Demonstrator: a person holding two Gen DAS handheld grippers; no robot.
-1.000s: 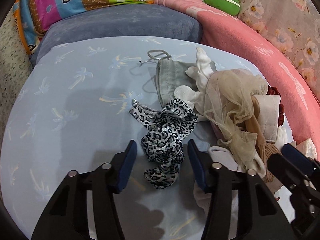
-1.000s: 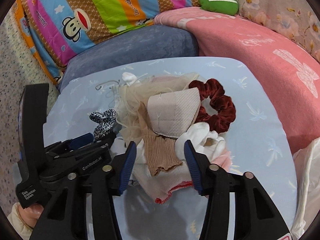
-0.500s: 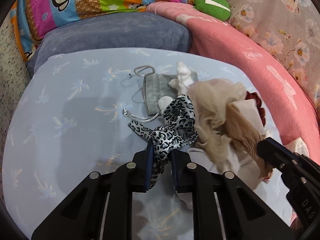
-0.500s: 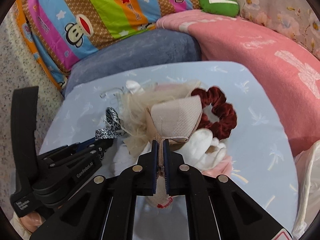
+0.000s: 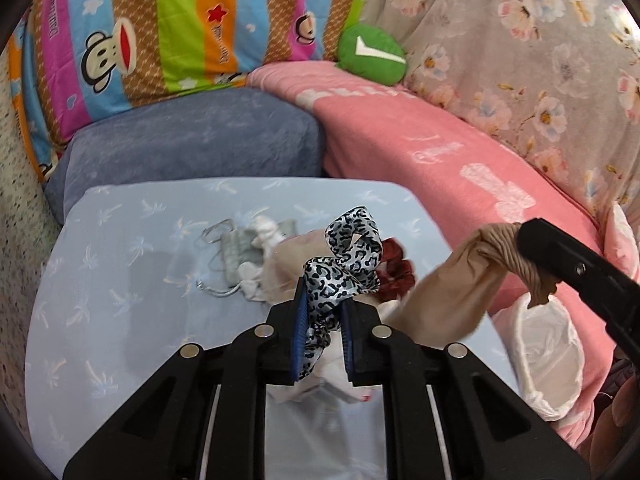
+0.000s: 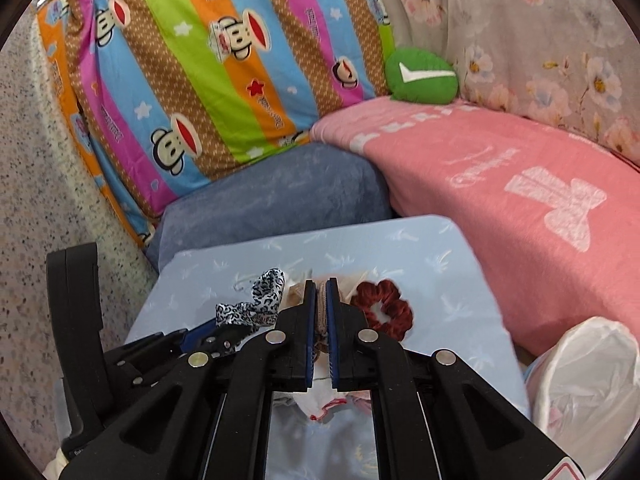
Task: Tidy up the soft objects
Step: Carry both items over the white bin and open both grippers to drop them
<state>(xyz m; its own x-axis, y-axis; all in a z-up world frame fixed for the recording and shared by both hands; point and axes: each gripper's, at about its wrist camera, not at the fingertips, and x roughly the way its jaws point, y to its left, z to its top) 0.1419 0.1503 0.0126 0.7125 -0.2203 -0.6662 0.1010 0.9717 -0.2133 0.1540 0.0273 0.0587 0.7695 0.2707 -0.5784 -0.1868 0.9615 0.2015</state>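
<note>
Left fingers (image 5: 299, 320) pinching leopard scarf (image 5: 348, 256), right fingers (image 6: 309, 320) seemingly on tan sock (image 5: 460, 292)

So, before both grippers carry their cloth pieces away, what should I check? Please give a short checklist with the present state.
1. Left gripper shut on the black-and-white leopard-print satin ribbon: ok.
2. Right gripper shut on the ribbed beige sock: ok.
3. Ribbon lifted free of the pile: ok.
4. Sock's lower end free of the pile: cannot tell.
5. Dark red velvet scrunchie lying on the pale blue sheet, not dragged along: ok.
6. White plastic bag open: cannot tell.
</note>
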